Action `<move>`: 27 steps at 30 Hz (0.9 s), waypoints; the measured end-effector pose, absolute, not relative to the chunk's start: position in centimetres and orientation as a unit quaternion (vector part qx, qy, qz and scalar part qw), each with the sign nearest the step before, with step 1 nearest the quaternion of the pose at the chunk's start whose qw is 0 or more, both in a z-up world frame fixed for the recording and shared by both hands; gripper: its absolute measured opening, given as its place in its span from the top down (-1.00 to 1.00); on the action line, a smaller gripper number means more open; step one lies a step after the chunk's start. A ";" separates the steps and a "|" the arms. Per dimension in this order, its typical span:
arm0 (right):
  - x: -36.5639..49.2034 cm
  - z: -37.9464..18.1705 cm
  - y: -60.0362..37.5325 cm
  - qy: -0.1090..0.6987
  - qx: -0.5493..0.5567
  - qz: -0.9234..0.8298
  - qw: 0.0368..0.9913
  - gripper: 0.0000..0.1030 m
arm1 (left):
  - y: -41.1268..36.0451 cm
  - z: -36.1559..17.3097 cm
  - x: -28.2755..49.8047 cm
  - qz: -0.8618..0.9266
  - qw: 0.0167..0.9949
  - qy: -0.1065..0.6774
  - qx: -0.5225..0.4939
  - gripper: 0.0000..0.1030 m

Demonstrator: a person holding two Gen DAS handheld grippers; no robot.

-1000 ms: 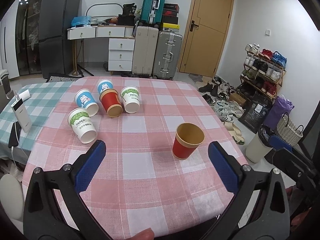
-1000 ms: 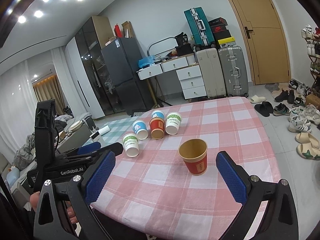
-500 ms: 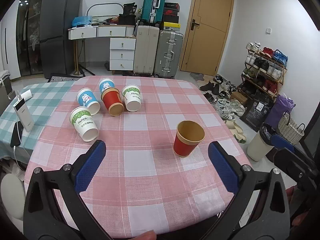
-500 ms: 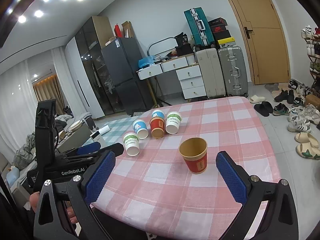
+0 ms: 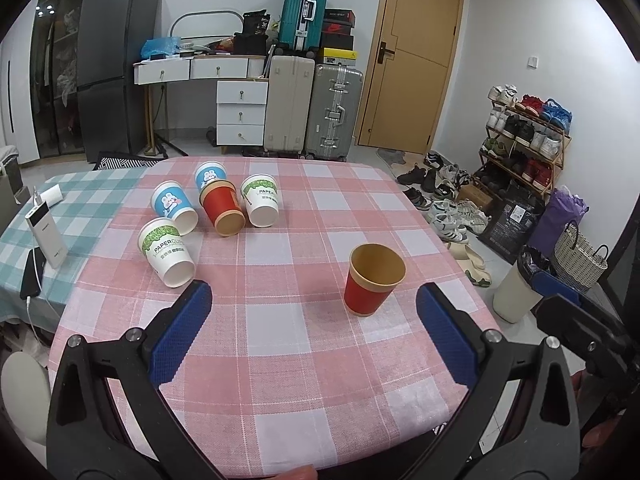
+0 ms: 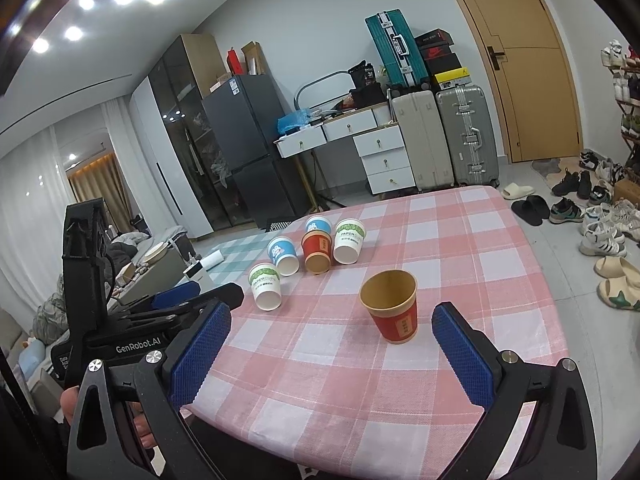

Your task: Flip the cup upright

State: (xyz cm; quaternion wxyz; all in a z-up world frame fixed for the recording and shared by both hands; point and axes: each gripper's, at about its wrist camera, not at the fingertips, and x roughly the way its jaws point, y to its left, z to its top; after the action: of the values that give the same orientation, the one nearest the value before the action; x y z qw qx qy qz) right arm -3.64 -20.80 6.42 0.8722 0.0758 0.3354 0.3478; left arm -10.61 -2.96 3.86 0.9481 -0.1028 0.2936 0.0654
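A red paper cup (image 5: 374, 279) (image 6: 392, 306) stands upright on the pink checked tablecloth (image 5: 280, 320), mouth up and empty. Farther back, several cups lie on their sides: a red one (image 5: 223, 208) (image 6: 317, 251), two white ones with green print (image 5: 168, 251) (image 5: 261, 205), and two blue ones (image 5: 173, 206) (image 5: 209, 174). My left gripper (image 5: 314, 312) is open over the near table edge, holding nothing. My right gripper (image 6: 330, 330) is open too, with the upright cup just beyond its fingers. The left gripper (image 6: 188, 300) also shows at the left of the right wrist view.
A white power bank (image 5: 46, 232) and a phone (image 5: 32, 272) lie on the green checked cloth at the left. Beyond the table stand suitcases (image 5: 312, 112), a drawer unit (image 5: 240, 112) and a fridge (image 5: 112, 68). A shoe rack (image 5: 524, 136) and a bin (image 5: 516, 288) are on the right.
Both grippers have drawn back slightly from the table; the cups sit a little farther off in view. No cup has moved and both grippers stay open.
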 end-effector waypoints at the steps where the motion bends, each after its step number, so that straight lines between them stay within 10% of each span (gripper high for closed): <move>1: -3.6 6.4 -20.8 0.336 0.076 0.347 0.872 -0.99 | -3.0 3.9 -10.7 0.067 0.948 0.293 -0.102 -0.98; 27: -3.8 6.1 -20.8 0.341 0.081 0.345 0.871 -0.99 | -3.5 4.0 -10.6 0.062 0.947 0.297 -0.104 -0.98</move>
State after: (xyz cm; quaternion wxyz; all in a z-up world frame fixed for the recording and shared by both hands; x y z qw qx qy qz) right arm -3.79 -20.78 6.11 0.8707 0.0812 0.3407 0.3453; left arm -10.60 -3.49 4.04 0.9471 -0.1037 0.2972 0.0621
